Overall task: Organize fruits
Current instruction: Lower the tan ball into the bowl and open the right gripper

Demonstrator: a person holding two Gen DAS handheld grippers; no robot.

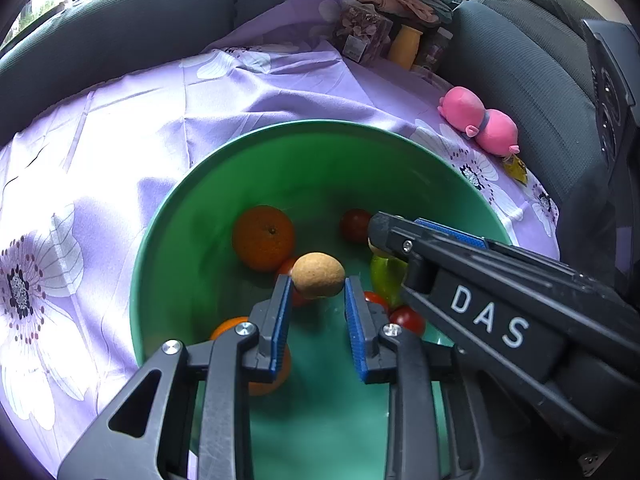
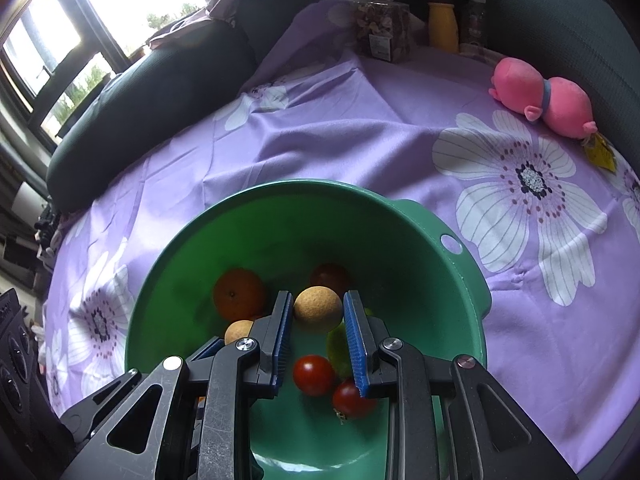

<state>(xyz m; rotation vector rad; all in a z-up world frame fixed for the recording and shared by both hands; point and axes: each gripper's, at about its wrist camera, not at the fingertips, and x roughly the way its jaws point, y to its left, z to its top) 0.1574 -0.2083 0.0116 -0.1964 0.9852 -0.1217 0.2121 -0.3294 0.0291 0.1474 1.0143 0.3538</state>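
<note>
A lilac tablecloth printed with large white flowers covers the table, hemmed in by dark grey upholstered seating, and on it stands a deep green plastic bowl with a holed handle tab that already holds most of the fruit. Both black hand-held grippers with blue ribbed pads hang over its mouth, pointing steeply down. The left gripper is clamped on a small round tan fruit with a rough skin, pinched only at the very tips of the pads above the bowl floor; the right gripper is closed in the same way on a second tan fruit. Below them lie a large orange, a green fruit partly hidden by the right gripper's body and several small dark-red tomatoes. A pink plush toy sits well apart near the cloth's far edge. The chief risk here appears to be the shallow tip grip: a round fruit could squirt out sideways if either hand tilts or squeezes harder. Released from this height, it may bounce off the orange or bruise the tomatoes, and the two tools, close together, could knock each other on the way out.
</note>
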